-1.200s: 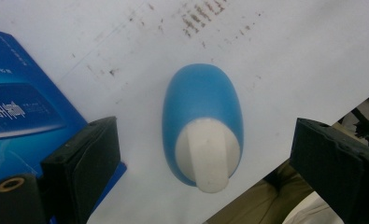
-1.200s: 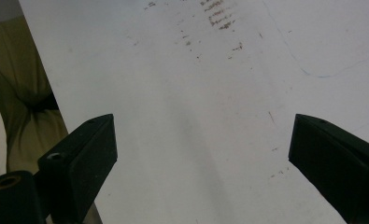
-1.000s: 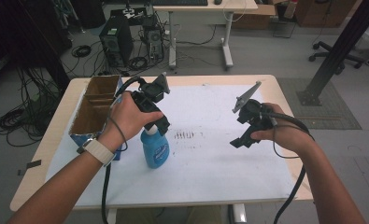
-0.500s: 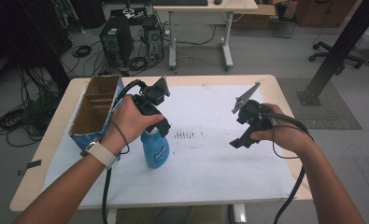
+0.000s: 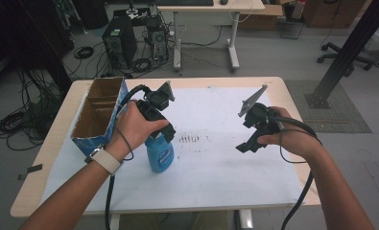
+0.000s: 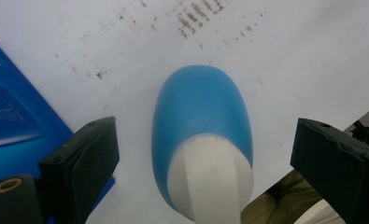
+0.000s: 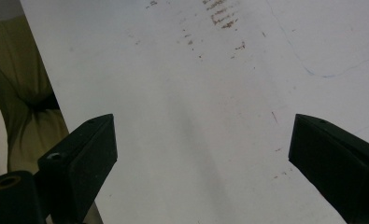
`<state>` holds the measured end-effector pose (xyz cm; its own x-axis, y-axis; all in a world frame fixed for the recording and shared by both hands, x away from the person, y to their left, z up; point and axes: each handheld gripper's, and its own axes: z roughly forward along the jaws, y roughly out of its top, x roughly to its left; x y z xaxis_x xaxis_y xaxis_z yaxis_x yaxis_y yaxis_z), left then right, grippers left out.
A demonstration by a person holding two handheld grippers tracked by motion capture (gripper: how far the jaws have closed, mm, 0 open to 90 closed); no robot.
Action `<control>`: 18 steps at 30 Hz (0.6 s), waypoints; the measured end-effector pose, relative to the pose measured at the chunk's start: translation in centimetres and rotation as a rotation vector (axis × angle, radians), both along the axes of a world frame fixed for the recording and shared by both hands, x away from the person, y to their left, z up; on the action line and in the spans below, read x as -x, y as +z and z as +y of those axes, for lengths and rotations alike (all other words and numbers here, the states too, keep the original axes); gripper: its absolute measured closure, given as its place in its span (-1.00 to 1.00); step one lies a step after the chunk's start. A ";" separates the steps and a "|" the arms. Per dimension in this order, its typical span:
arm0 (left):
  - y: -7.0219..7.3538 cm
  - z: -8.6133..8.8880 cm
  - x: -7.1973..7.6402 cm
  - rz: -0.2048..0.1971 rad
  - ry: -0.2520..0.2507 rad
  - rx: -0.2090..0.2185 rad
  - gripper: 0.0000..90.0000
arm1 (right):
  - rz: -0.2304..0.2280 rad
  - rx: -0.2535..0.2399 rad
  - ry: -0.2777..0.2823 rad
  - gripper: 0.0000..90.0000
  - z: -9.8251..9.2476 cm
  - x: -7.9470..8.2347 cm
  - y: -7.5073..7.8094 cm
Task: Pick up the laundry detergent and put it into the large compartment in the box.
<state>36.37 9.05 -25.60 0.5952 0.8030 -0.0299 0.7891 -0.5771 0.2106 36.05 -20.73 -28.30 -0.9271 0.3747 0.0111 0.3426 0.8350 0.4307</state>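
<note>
Both of our tools gape wide, the left tool [image 6: 203, 154] straddling the blue spray bottle [image 6: 198, 116], which an off-centre squeeze could topple.

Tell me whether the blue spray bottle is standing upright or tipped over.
Upright. The blue spray bottle stands on its base on the white table cover, white top upward, directly under the left gripper, whose jaws are open on either side.

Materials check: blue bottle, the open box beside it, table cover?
Blue bottle: likely plastic, smooth semi-gloss body showing a soft sheen, with a white plastic-looking top.
Open box: cardboard, raw brown matte inside, printed blue outside.
Table cover: looks like white paper or thin sheet, matte, with brownish smudge marks; I can't tell which.
</note>
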 end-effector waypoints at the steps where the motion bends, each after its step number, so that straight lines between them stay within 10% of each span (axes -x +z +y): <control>1: -0.1 0.0 0.0 -0.001 0.001 -0.001 -0.82 | 0.000 0.001 0.000 -0.82 0.0 0.0 0.0; 18: -1.1 0.0 0.0 0.003 0.001 -0.002 -0.82 | -0.002 -0.001 0.000 -0.82 0.0 0.1 0.1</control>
